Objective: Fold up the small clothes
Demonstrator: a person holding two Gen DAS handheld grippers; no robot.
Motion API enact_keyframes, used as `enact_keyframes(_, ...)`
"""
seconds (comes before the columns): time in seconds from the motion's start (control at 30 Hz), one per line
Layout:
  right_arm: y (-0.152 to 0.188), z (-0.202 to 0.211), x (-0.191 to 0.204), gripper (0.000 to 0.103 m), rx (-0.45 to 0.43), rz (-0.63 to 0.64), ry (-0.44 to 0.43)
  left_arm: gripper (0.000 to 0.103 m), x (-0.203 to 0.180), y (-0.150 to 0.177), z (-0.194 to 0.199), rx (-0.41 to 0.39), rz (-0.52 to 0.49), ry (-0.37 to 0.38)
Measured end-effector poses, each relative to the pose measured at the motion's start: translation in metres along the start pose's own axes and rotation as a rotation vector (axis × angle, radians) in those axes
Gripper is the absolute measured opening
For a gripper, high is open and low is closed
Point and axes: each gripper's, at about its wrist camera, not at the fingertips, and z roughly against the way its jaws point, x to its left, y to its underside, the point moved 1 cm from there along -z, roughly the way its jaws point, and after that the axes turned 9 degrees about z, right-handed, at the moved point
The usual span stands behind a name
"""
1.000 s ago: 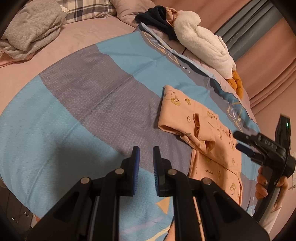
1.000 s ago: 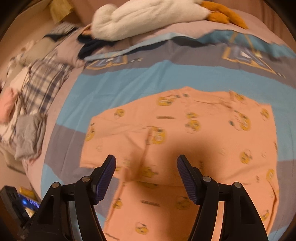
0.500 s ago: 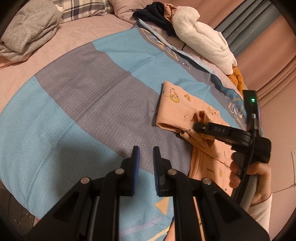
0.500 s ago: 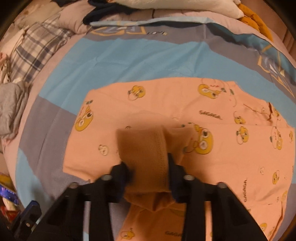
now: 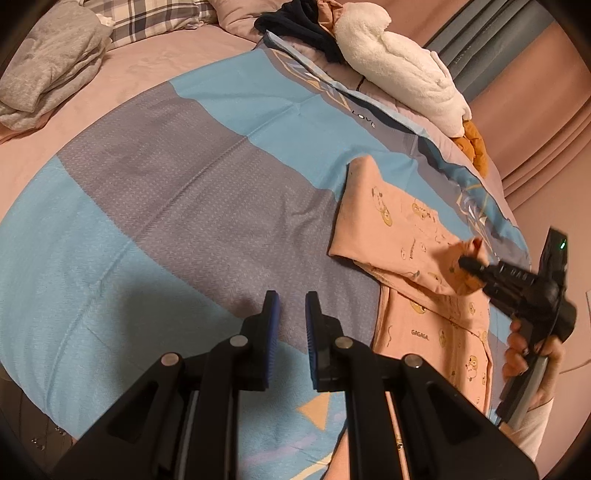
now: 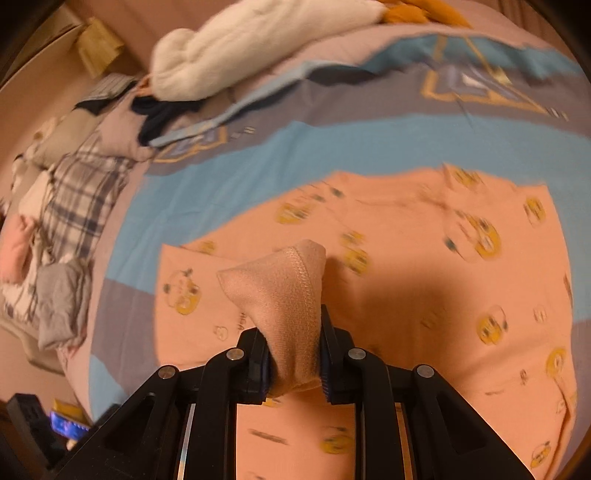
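Observation:
A peach child's garment (image 6: 424,277) with yellow cartoon prints lies flat on the striped bedspread; in the left wrist view the garment (image 5: 388,229) is at the right. My right gripper (image 6: 291,325) is closing its jaws on the garment's sleeve cuff (image 6: 280,280), which stands up pinched between the pads. From the left wrist view the right gripper (image 5: 463,263) holds that cuff (image 5: 452,254) raised above the garment. My left gripper (image 5: 291,295) hovers over bare bedspread to the left of the garment, jaws nearly together with nothing between them.
The blue and grey bedspread (image 5: 184,184) covers the bed. A white plush toy (image 5: 399,70) and a dark garment (image 5: 295,26) lie at the far edge. Grey clothing (image 5: 48,62) and a plaid pillow (image 5: 147,18) sit far left. A hand (image 5: 532,354) grips the right gripper's handle.
The right gripper came down onto the garment, shut on the sleeve cuff and lifted it off the cloth. The left gripper stayed in place.

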Motion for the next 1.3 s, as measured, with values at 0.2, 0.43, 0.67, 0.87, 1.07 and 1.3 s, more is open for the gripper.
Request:
enact_keyframes(0.2,0.017,-0.015,-0.026,0.022,0.063,-0.073,0.071,0.012,-0.004,0.001,0.0,0.002,-0.008,-0.004)
enact_keyframes(0.43,0.018,0.001,-0.044,0.025,0.039,-0.135,0.115,0.013,-0.004,0.0,-0.001,0.001,-0.004,-0.008)
enact_keyframes(0.67,0.021,-0.003,-0.033,0.044,0.05,-0.115,0.091,0.014,-0.003,0.001,-0.002,0.002,-0.004,-0.015)
enact_keyframes(0.87,0.016,-0.014,-0.022,0.05,0.056,-0.083,0.113,0.015,-0.002,0.002,-0.001,-0.001,-0.004,-0.017)
enact_keyframes(1.07,0.012,-0.016,-0.02,0.017,0.05,-0.046,0.183,0.015,-0.002,0.003,0.001,-0.006,-0.004,-0.02)
enact_keyframes(1.3,0.005,0.02,-0.02,0.007,-0.046,-0.031,0.114,0.015,-0.003,0.003,0.001,-0.005,-0.002,-0.019)
